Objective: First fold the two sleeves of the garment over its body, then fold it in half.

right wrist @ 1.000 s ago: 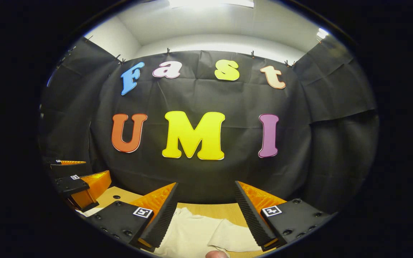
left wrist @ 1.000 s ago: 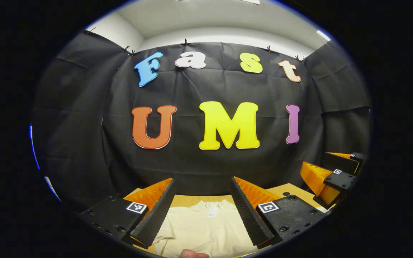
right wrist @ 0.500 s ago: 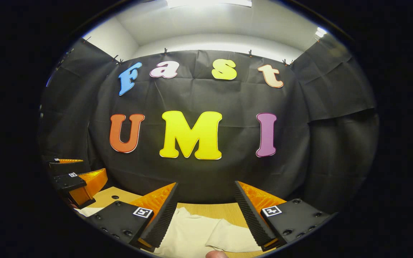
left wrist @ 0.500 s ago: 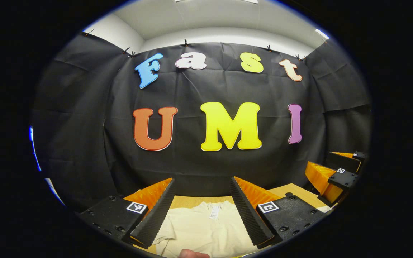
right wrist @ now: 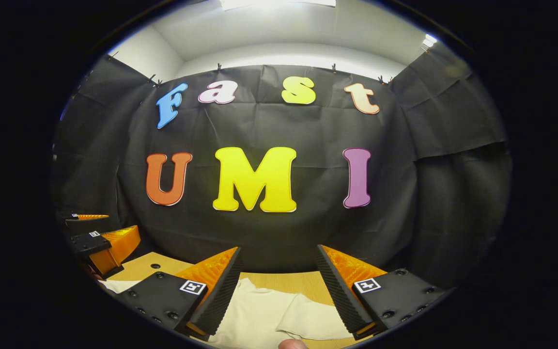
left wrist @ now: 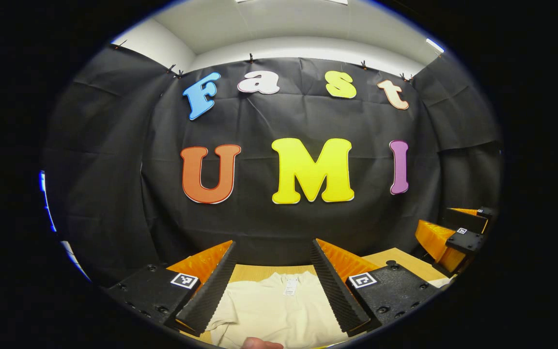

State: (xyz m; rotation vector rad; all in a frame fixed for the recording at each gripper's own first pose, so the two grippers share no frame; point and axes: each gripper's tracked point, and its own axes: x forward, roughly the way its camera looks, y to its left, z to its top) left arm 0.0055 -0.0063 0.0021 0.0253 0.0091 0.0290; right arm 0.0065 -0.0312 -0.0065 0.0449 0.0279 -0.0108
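In the left gripper view, the left tool (left wrist: 272,286) is spread wide and holds nothing; the cream garment (left wrist: 279,310) lies flat on the wooden worktop (left wrist: 407,264) below its fingers, neck label uppermost; the right tool (left wrist: 446,240) hangs at the right edge.

In the right gripper view, the right tool (right wrist: 277,291) gapes wide, empty, above the garment's sleeve (right wrist: 308,322); the left tool (right wrist: 102,242) shows at the far left.

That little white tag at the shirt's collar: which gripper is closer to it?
Left. The left gripper frames the tag; the right gripper hangs over the shirt's sleeve, off to the side.
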